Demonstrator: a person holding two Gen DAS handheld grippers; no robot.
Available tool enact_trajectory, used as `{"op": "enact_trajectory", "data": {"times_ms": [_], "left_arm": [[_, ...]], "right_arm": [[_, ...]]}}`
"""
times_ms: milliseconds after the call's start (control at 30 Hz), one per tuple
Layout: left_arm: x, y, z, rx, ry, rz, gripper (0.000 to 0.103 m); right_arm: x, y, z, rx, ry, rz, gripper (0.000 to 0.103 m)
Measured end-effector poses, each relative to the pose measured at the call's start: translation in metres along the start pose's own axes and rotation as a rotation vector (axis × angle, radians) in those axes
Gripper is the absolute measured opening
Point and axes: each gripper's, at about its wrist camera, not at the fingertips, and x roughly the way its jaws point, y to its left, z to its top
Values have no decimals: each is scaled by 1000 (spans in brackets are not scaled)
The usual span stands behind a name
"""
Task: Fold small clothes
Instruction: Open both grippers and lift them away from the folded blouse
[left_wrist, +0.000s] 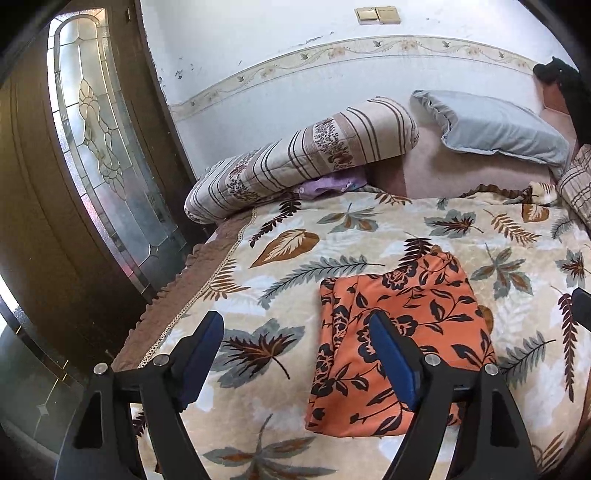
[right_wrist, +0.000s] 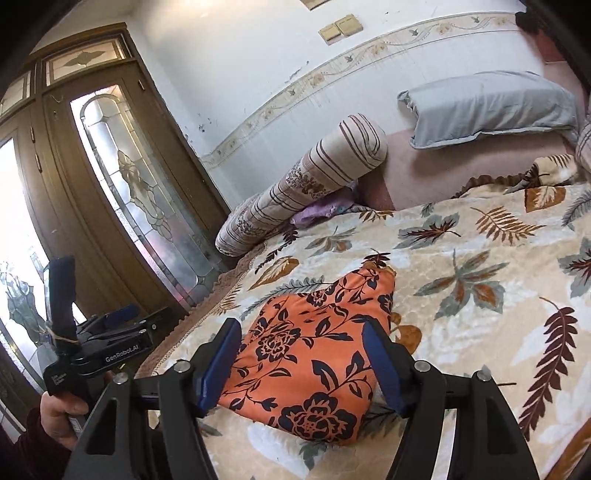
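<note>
orange flowered garment (left_wrist: 402, 350) lies on bed blanket (left_wrist: 280, 266), already folded into compact rectangle, layered edge along side nearest door (left_wrist: 103, 155). left tongs (left_wrist: 295, 358) spread wide, nothing held, hovering above blanket just beside garment on door side. right tongs (right_wrist: 301, 363) also spread, empty, framing garment from above, not pinching it. judgement: folding of this piece looks mostly done; perhaps one more fold or smoothing left, then setting aside. no other small clothes clearly in view; purple cloth (left_wrist: 328, 182) under striped bolster (left_wrist: 303, 155) unclear.
</note>
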Motion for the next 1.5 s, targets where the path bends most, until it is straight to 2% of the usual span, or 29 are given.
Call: {"op": "enact_trajectory", "data": {"times_ms": [800,1233,1500], "left_arm": [[74,8,-28,-11,127,-10,82],[110,6,-38,-20,174,-39,82],[128,11,-47,-24,200,-58,82]], "right_arm": [[47,-12,-17,27,125,-67,71],[64,-21,-21,62,154,-94,71],[78,-28,-29,89,201,-113,71]]}}
